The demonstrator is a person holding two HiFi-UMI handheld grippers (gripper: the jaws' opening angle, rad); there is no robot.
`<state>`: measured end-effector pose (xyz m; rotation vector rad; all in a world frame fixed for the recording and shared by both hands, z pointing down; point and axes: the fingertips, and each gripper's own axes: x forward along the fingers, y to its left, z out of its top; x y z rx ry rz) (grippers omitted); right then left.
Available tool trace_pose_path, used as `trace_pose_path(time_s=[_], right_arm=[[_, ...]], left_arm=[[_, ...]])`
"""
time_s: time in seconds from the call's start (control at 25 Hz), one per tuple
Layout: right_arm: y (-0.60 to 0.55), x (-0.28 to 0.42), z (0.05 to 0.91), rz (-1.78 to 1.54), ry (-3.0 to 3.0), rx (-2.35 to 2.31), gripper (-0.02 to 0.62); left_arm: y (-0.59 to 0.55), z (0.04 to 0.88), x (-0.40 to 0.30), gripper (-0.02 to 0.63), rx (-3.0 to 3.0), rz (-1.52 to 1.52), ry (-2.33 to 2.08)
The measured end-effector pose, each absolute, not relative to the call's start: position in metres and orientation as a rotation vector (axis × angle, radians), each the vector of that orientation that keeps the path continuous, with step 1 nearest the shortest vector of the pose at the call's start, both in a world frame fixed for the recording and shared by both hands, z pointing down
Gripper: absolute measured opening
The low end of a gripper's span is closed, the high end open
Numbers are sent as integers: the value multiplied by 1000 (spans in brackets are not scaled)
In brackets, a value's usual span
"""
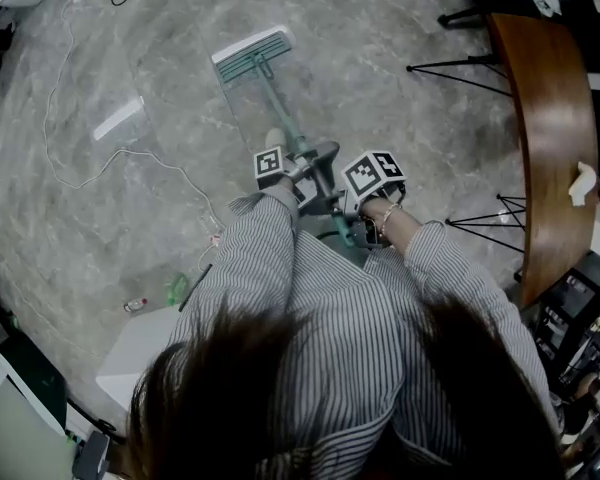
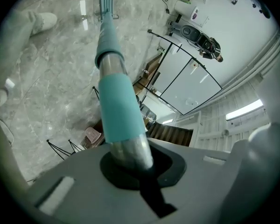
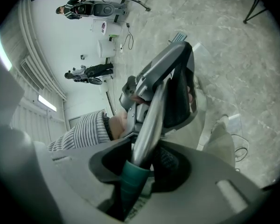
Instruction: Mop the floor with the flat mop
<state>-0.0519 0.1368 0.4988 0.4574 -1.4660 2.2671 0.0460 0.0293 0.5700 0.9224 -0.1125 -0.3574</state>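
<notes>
The flat mop's head [image 1: 252,53] lies on the grey marble floor ahead of me, and its teal and metal pole [image 1: 280,103] slants back to my hands. My left gripper [image 1: 302,173] is shut on the pole, higher toward the mop head. My right gripper [image 1: 346,208] is shut on it just behind. In the left gripper view the teal-sleeved pole [image 2: 117,107] rises out of the left gripper [image 2: 135,164] toward the mop head [image 2: 106,3]. In the right gripper view the metal pole [image 3: 149,120] passes through the right gripper [image 3: 137,169], and the left gripper [image 3: 165,85] grips it beyond.
A curved wooden table [image 1: 550,118] on thin black legs [image 1: 450,66] stands at the right. A white cable [image 1: 110,158] snakes over the floor at the left, by a white strip [image 1: 118,118]. A white box [image 1: 140,348] and a green bottle [image 1: 175,288] lie near my feet.
</notes>
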Motion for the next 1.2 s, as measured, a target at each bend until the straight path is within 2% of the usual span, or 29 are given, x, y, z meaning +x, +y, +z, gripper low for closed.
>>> trace_pose_path(time_s=[0.6, 1.2], right_arm=[[-116, -115, 505, 2274, -1475, 520, 123], [-317, -131, 539, 2260, -1496, 567, 122]], left_arm=[[-219, 573, -11, 11, 959, -294, -81], [-418, 602, -25, 14, 989, -267, -60]])
